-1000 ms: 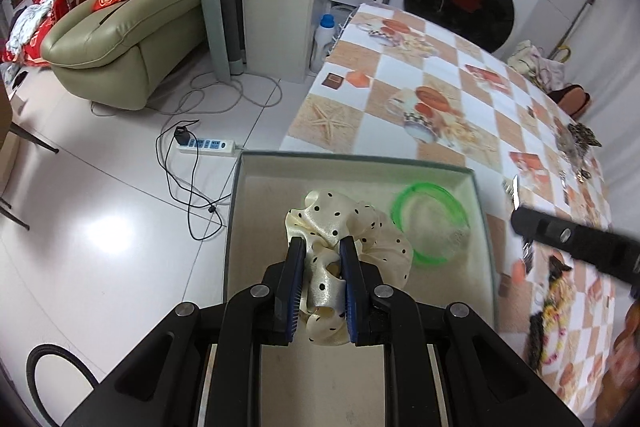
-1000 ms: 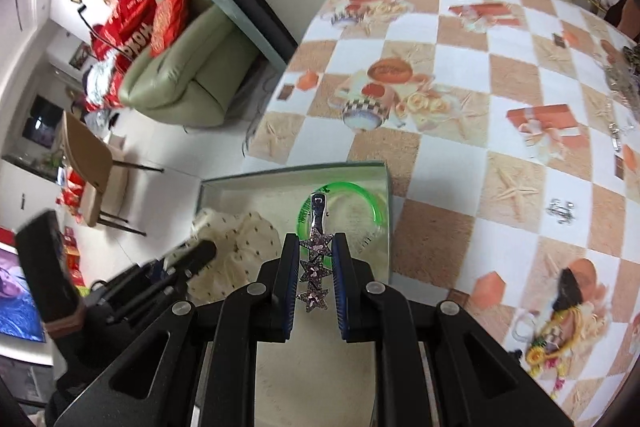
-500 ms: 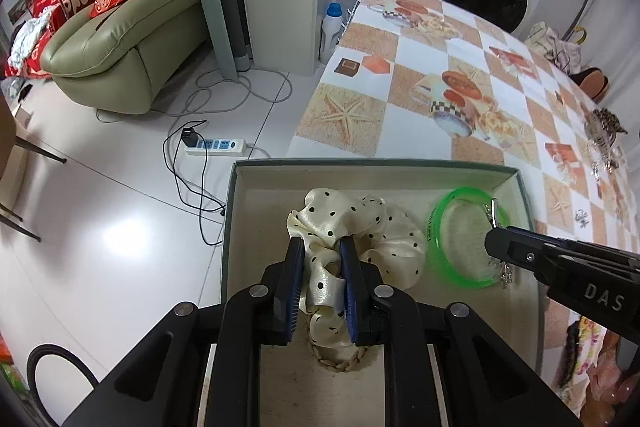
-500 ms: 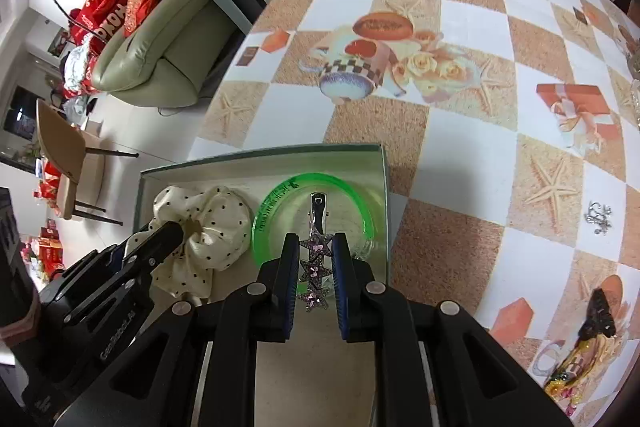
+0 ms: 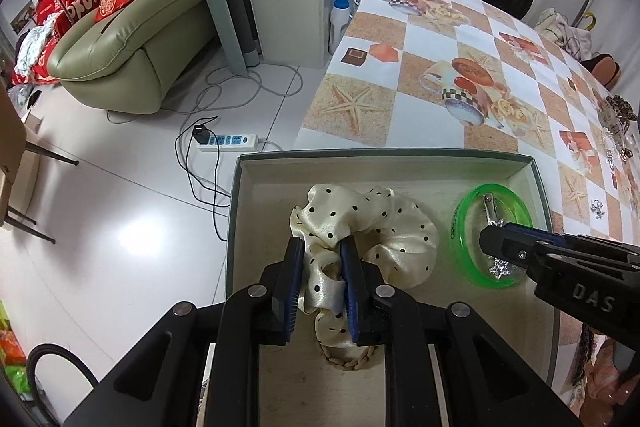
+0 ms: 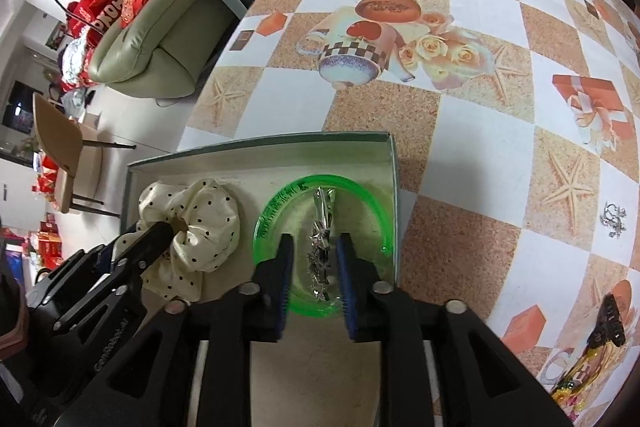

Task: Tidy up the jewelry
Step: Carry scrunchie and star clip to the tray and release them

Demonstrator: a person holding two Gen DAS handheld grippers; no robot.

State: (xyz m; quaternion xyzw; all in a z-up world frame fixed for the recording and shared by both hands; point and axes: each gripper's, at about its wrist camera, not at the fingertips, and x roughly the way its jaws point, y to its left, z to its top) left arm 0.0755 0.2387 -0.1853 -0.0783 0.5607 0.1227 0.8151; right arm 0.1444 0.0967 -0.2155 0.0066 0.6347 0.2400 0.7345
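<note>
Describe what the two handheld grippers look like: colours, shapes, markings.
Both are matte black plastic. The left gripper and the right gripper each have two angular forked arms with silver round screw heads, ending in jaws lined with ribbed blue pads. The right one's side bears pale "DAS" lettering. A black hose curves at the left wrist view's lower left.

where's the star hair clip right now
In the right wrist view, the star hair clip lies inside the green bangle at the box's right end, between the right gripper's open fingers.

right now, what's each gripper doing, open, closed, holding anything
Left gripper: closed on the polka-dot scrunchie.
Right gripper: open, jaws have just been opening; the star hair clip lies loose between them, inside the green bangle.
</note>
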